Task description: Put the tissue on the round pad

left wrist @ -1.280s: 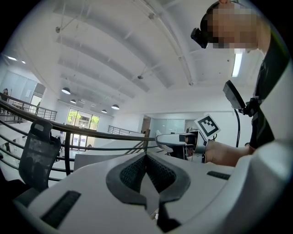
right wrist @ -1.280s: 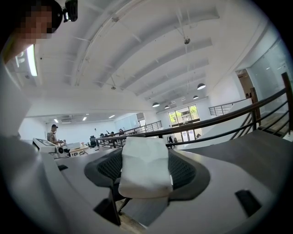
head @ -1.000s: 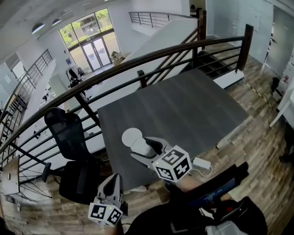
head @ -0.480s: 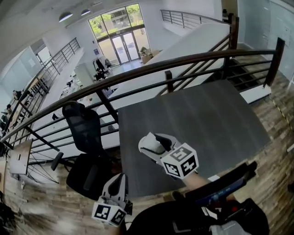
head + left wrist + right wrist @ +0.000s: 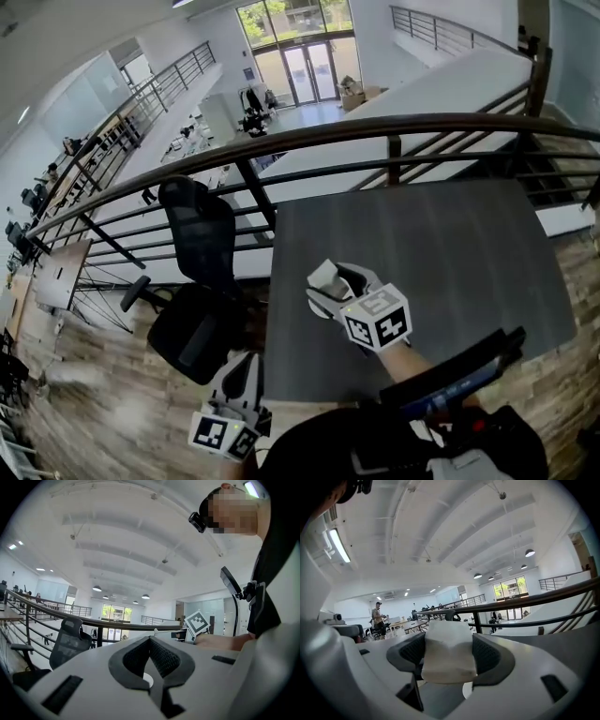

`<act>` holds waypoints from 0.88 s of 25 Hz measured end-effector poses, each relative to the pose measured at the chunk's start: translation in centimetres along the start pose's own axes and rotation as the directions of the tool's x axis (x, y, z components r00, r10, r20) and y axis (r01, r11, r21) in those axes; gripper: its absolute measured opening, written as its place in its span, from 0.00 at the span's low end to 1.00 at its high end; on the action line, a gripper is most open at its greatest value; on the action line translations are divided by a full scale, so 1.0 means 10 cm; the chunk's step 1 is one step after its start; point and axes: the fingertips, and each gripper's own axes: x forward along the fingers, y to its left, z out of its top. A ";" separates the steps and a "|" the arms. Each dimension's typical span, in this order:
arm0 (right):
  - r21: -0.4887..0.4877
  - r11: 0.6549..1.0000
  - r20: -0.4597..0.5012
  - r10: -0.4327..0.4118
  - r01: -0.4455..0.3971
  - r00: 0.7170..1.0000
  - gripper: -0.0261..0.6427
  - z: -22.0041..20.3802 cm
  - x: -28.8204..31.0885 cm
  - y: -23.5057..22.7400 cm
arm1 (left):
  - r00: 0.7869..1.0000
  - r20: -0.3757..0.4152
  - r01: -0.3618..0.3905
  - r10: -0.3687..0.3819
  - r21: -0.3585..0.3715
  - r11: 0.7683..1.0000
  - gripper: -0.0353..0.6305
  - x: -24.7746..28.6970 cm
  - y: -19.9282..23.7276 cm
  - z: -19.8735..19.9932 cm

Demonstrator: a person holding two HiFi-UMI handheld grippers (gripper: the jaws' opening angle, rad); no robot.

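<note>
Table (image 5: 441, 253): rectangular, dark grey top with a faint wood grain; stands on a wood-plank floor (image 5: 103, 375); far edge runs just beside a dark railing (image 5: 375, 131); right end reaches toward the pale planks at the right; near edge lies toward the person. A black office chair (image 5: 202, 239) stands on the floor just off the table's left edge. A patch of the top at near left is hidden behind the right gripper (image 5: 326, 281); what lies there cannot be told.
</note>
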 end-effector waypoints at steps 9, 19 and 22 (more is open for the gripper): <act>0.030 1.000 -0.118 -0.001 0.005 0.993 0.51 -0.37 0.40 -0.41 | 0.992 -0.055 -0.115 0.114 -0.007 0.993 0.06 0.04 0.05 0.04; 0.066 0.998 -0.277 0.016 0.003 0.961 0.51 -1.21 0.82 -0.77 | 0.979 0.006 -0.205 0.205 -0.037 0.978 0.06 0.12 0.13 0.18; 0.055 0.999 -0.313 0.017 0.000 0.950 0.51 -1.37 0.91 -0.85 | 0.974 0.005 -0.226 0.227 -0.043 0.973 0.06 0.15 0.12 0.17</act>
